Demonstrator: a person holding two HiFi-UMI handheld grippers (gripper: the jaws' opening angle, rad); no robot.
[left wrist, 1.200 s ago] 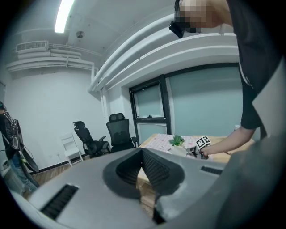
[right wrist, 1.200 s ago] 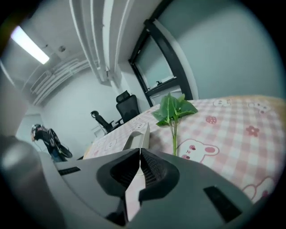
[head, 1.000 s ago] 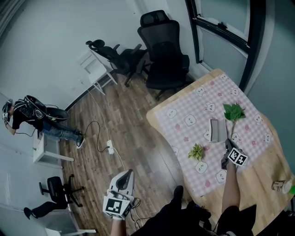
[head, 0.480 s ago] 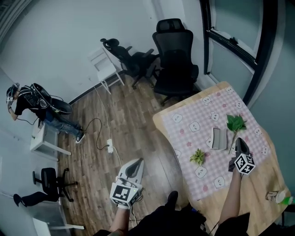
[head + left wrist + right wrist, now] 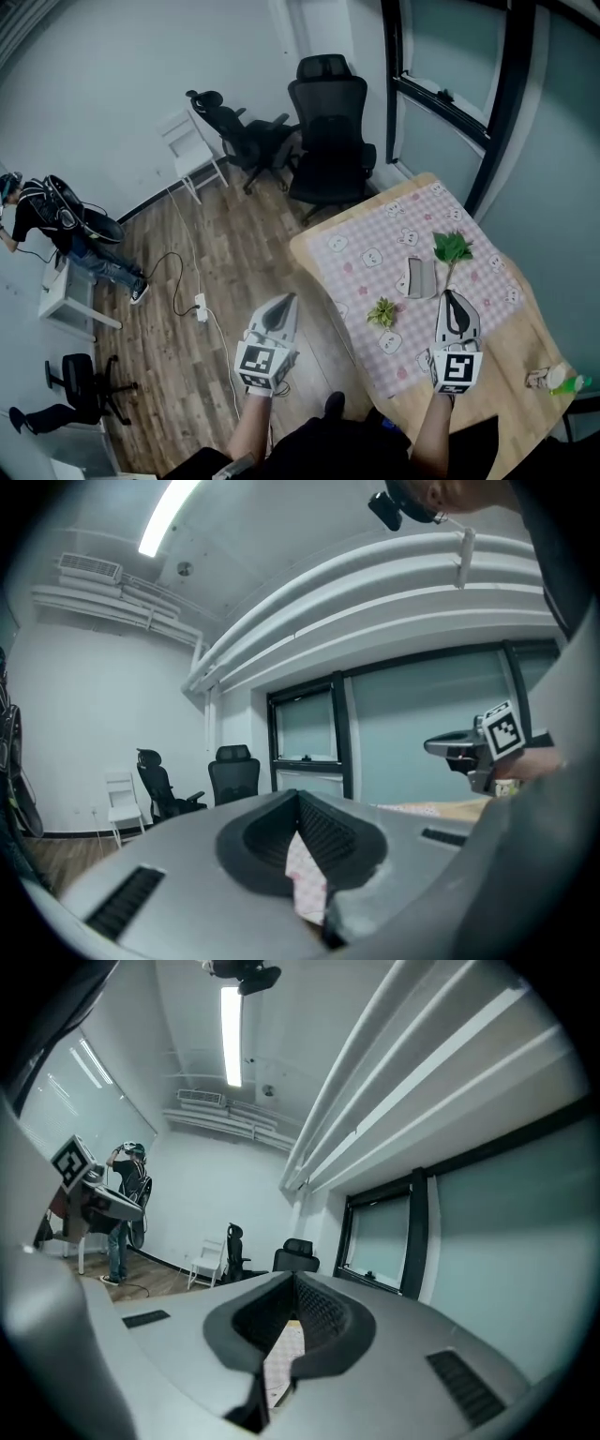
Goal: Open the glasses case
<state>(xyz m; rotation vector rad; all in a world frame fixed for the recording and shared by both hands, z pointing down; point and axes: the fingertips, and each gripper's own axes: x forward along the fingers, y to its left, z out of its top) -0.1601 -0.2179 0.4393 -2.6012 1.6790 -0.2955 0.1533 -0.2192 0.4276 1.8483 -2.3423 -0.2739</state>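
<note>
The grey glasses case (image 5: 420,277) lies on the pink checked cloth (image 5: 366,258) of the table, with a paler strip along its left side. It is too small to tell how its lid stands. My right gripper (image 5: 451,300) is held up in the air nearer to me than the case, apart from it, shut and with nothing in it. My left gripper (image 5: 287,302) hangs over the wooden floor left of the table, its jaws together and bare. The left gripper view shows the right gripper (image 5: 466,747) level at the right. In the right gripper view the left gripper (image 5: 82,1177) is at the left.
A leafy green sprig (image 5: 452,247) lies just right of the case and a small green plant (image 5: 382,311) sits near the table's front left. A bottle (image 5: 555,378) lies at the bare wood edge. Black office chairs (image 5: 330,131) stand beyond the table. A person (image 5: 56,225) sits far left.
My right gripper has lifted off the table from beside the case and rolled upright. The left gripper has drifted up and to the right. The case has stayed put.
</note>
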